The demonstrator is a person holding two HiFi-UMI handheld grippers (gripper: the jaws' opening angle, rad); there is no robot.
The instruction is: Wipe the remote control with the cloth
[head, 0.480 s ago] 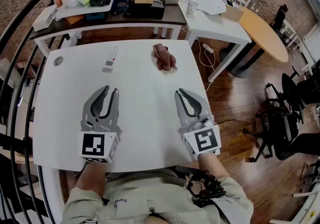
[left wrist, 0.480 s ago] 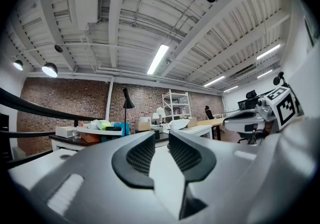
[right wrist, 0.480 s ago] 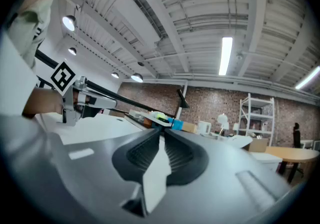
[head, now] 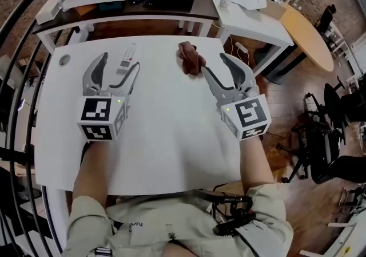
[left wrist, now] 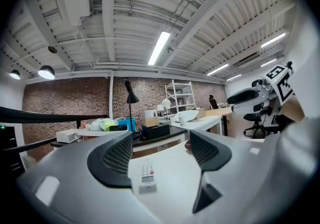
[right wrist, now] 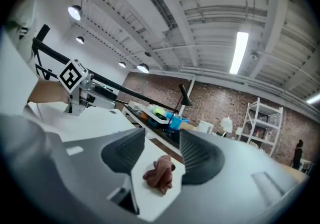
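A white remote control [head: 127, 58] lies near the far edge of the white table [head: 166, 141], just beyond my left gripper [head: 117, 65], whose jaws stand apart with nothing in them. In the left gripper view the remote control [left wrist: 146, 173] lies ahead between the jaws of the left gripper [left wrist: 161, 153]. A crumpled brown cloth [head: 190, 57] sits at the far edge, just left of my right gripper [head: 218, 64], which is open and empty. In the right gripper view the cloth [right wrist: 160, 173] lies ahead of the right gripper [right wrist: 162, 152].
A small round grey disc [head: 64, 60] lies at the table's far left corner. Beyond the table stands a dark desk [head: 131, 12] with boxes and bins, and a white side table [head: 251, 18]. A black railing [head: 20, 78] runs along the left.
Both grippers have moved forward across the table, the left one up to the remote control and the right one up to the cloth. Their jaws stay apart.
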